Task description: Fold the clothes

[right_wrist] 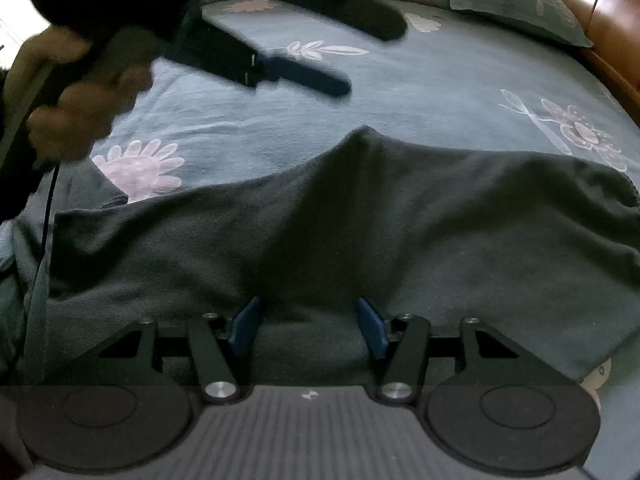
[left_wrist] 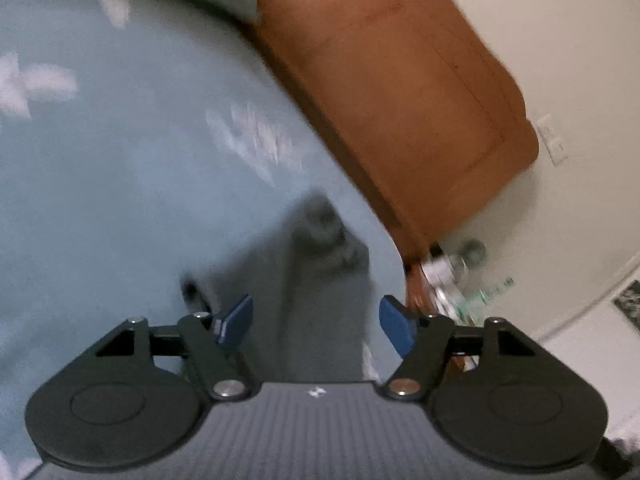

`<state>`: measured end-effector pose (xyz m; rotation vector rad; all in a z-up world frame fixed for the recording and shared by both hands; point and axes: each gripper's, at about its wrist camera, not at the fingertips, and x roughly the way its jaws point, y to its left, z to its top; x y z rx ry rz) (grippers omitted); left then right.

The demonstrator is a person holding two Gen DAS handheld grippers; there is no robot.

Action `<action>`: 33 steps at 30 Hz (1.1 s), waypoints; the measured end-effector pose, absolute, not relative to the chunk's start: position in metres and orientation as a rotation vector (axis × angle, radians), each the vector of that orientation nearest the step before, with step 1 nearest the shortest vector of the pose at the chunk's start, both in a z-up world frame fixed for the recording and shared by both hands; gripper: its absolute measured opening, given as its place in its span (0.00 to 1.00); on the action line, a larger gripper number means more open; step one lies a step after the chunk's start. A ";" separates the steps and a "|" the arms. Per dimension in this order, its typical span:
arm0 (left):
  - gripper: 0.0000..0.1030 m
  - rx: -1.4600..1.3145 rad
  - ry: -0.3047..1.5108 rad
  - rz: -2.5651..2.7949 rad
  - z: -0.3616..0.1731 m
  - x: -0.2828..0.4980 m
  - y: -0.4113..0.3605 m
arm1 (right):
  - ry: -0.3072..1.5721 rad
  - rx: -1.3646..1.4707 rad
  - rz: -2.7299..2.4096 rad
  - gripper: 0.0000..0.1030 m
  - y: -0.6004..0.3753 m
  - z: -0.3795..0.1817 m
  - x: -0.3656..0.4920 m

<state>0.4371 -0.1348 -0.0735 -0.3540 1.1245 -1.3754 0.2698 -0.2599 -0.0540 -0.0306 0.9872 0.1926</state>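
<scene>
A: Where is the garment [right_wrist: 360,216] relative to the right tongs [right_wrist: 308,322]?

B: Directly ahead of and beneath them; the dark grey-green cloth lies spread on the bed [right_wrist: 440,92], and its long axis runs crosswise to the tongs, from far off their left side to far off their right; its far edge rises to a small peak a little right of the tongs' centre line, pointing away from them towards the pillow [right_wrist: 516,0].

A: Are those tongs gripping it?

B: No; the two blue pads [right_wrist: 246,326] stand moderately wide with cloth lying between and below them, not pinched; whether their tips touch the fabric I cannot tell.

A: And the left tongs [left_wrist: 316,324]?

B: Also wide, with nothing clamped; in their own blurred view a narrow grey strip of garment [left_wrist: 324,280] runs straight ahead between the pads, its long axis along the tongs' pointing line, ending in a bunched knot of fabric just beyond the tips; the blue flowered sheet lies to their left and ahead.

A: Anything to their right?

B: The brown headboard [left_wrist: 400,100] runs diagonally beyond the bed's edge; some small clutter lies below it, too blurred to name.

A: Do the right tongs see the left ones?

B: Yes; up and to their left a hand [right_wrist: 76,92] holds the dark tool above the sheet, clear of the garment.
</scene>
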 end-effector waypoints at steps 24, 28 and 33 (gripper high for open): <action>0.47 0.171 0.823 -1.027 -0.078 0.421 -0.141 | 0.972 -0.045 0.192 0.66 -0.249 -0.029 0.273; 0.47 0.238 0.767 -1.064 -0.076 0.408 -0.157 | 0.970 -0.136 0.201 0.66 -0.237 -0.023 0.272; 0.54 0.357 0.712 -0.983 -0.079 0.395 -0.169 | 0.999 -0.216 0.193 0.66 -0.229 -0.032 0.269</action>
